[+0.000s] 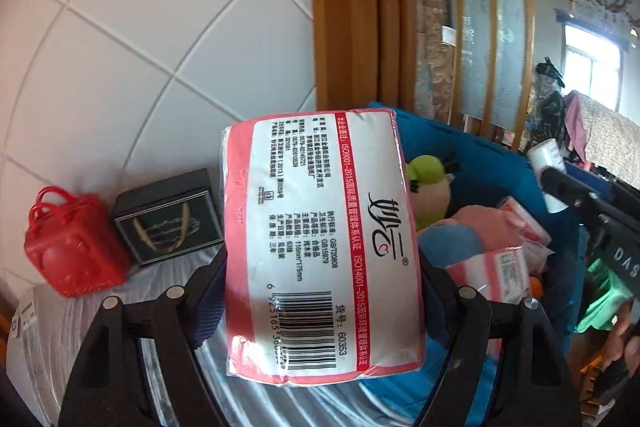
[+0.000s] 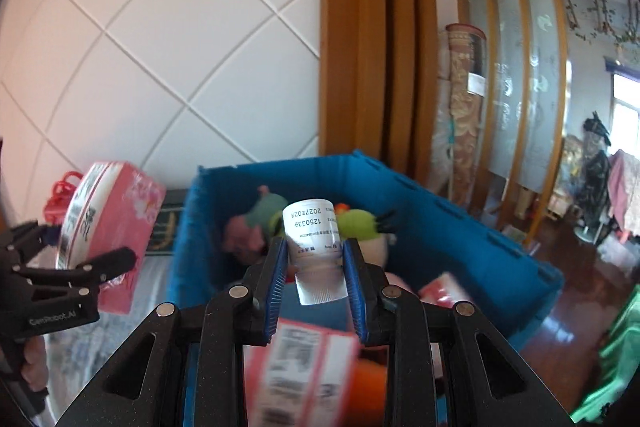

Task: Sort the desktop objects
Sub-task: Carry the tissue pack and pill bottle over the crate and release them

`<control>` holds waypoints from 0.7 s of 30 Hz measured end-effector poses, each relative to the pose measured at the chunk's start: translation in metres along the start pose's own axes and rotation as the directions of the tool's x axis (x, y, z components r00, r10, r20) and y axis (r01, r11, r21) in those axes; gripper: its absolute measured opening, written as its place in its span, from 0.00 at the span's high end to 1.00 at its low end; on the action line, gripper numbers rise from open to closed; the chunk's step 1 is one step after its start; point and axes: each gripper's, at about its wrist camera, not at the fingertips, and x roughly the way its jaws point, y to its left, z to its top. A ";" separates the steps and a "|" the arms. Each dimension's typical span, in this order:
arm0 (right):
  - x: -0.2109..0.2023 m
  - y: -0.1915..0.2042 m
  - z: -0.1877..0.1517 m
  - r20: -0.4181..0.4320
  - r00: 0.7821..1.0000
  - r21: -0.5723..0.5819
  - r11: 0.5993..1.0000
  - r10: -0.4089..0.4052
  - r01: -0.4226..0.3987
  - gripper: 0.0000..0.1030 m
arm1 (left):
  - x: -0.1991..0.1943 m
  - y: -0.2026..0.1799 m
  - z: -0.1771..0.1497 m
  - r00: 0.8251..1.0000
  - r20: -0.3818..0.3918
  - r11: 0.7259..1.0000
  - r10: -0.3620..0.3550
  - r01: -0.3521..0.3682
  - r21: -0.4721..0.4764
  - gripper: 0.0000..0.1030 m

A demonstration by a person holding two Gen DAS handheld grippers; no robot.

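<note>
— Between the left gripper's [image 1: 320, 291] pads sits a pink-and-white tissue pack [image 1: 320, 247], clamped from both sides and lifted off the desk, barcode toward the lens.

— Why so high?

— Probably to clear the near wall of the blue bin [image 1: 500, 163] just to its right, where plush toys [image 1: 430, 187] and another pack already lie. A red handbag [image 1: 72, 243] and black box [image 1: 168, 215] remain at far left by the tiled wall.

— And the right view?

— Its right gripper [image 2: 316, 267] pinches a white tube [image 2: 316, 251] squarely over the bin [image 2: 460, 223], label readable. I'd judge it's poised for release; the tissue pack [image 2: 108, 223] waits left.
</note>
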 end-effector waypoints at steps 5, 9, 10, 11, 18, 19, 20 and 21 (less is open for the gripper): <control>0.016 -0.031 -0.005 -0.019 1.000 -0.004 1.000 -0.018 0.018 0.73 | 0.024 -0.061 0.020 1.000 -0.010 0.996 -0.028 0.029 0.080 0.23; 0.023 -0.049 -0.011 -0.034 0.999 0.008 1.000 -0.019 0.020 0.73 | 0.034 -0.083 0.021 0.999 -0.037 0.993 -0.039 0.043 0.109 0.23; 0.022 -0.052 -0.012 -0.037 0.999 0.011 1.000 -0.022 0.022 0.73 | 0.036 -0.086 0.020 0.998 -0.044 0.992 -0.040 0.045 0.114 0.23; 0.023 -0.055 -0.014 -0.041 0.999 0.013 1.000 -0.023 0.024 0.73 | 0.036 -0.087 0.019 0.998 -0.046 0.992 -0.039 0.044 0.119 0.23; 0.038 -0.077 -0.024 -0.082 0.996 0.024 0.999 -0.036 0.039 0.73 | 0.034 -0.094 0.018 0.999 -0.039 0.992 -0.022 0.026 0.124 0.22; 0.040 -0.077 -0.025 -0.086 0.996 0.023 0.999 -0.038 0.040 0.73 | 0.034 -0.094 0.018 0.999 -0.043 0.993 -0.023 0.028 0.115 0.21; 0.042 -0.078 -0.027 -0.091 0.995 0.022 0.999 -0.041 0.044 0.73 | 0.037 -0.096 0.019 0.999 -0.047 0.994 -0.022 0.027 0.109 0.20; 0.044 -0.079 -0.028 -0.096 0.994 0.019 0.998 -0.052 0.054 0.73 | 0.037 -0.095 0.019 0.998 -0.049 0.994 -0.024 0.029 0.103 0.20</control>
